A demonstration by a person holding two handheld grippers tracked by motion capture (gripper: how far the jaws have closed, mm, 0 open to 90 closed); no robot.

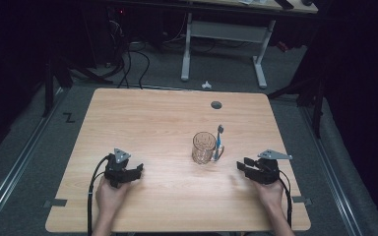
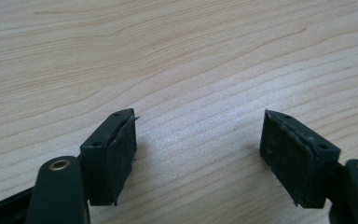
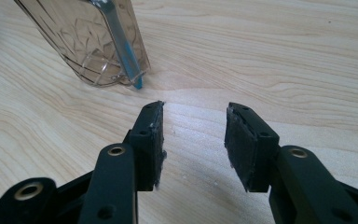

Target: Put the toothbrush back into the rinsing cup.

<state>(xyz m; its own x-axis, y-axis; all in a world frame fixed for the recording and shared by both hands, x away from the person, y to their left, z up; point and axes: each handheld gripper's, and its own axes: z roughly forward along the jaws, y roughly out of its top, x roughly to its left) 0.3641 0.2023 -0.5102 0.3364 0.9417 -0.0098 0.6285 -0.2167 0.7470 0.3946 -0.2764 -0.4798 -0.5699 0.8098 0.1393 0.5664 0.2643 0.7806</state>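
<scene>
The right gripper (image 1: 244,166) sits low over the wooden table (image 1: 167,123), held in the person's right hand (image 1: 270,189), with its 2 black jaws spread apart and nothing between them. In the right gripper view bare wood shows in the gap between the pads (image 3: 153,140). Just ahead of this gripper and off toward its left jaw stands the clear glass mug (image 1: 204,147), close to the jaw tips but not touching them. A toothbrush (image 1: 219,141) with a blue handle stands in the mug, leaning against the side nearest this gripper, its head rising above the rim. In the right gripper view the mug's patterned base (image 3: 98,60) and the toothbrush's blue end (image 3: 133,65) lie just beyond the left jaw tip.

The left gripper (image 1: 137,172) rests close to the table in the left hand (image 1: 109,194), well apart from the mug, which lies far off to its right. Its 2 jaws also stand wide, with only plain wood grain between the pads (image 2: 121,158).
</scene>
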